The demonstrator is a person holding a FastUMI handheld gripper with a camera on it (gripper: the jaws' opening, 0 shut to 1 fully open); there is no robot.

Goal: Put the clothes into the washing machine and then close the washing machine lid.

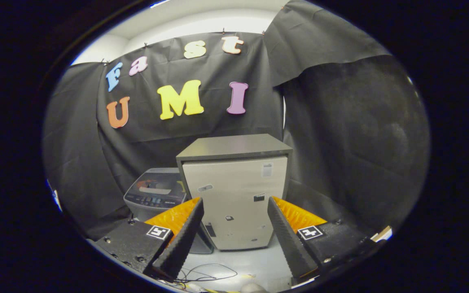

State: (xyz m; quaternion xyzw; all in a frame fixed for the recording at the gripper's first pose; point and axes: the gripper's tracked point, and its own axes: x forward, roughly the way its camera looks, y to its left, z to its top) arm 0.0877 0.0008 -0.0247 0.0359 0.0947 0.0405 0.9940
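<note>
The black cloth wall (75, 162) is hanging across the left side and back of the booth. In front of it, the washing machine (155, 193) is sitting low, beyond the left finger, with its lid lying flat and closed over the top and a control strip running along its front edge. Just beside it on the right, apparently touching, a beige cabinet (234, 195) with a dark grey top is standing upright, taller than the washing machine, and is showing through the gap between the fingers. The gripper (234, 232) is hovering with its fingers (181, 240) spread wide apart, gripping nothing and contacting neither appliance. Below the fingers, thin dark cables (206, 274) are lying looped on the pale floor (259, 260). More black cloth is draping down behind the right finger.
</note>
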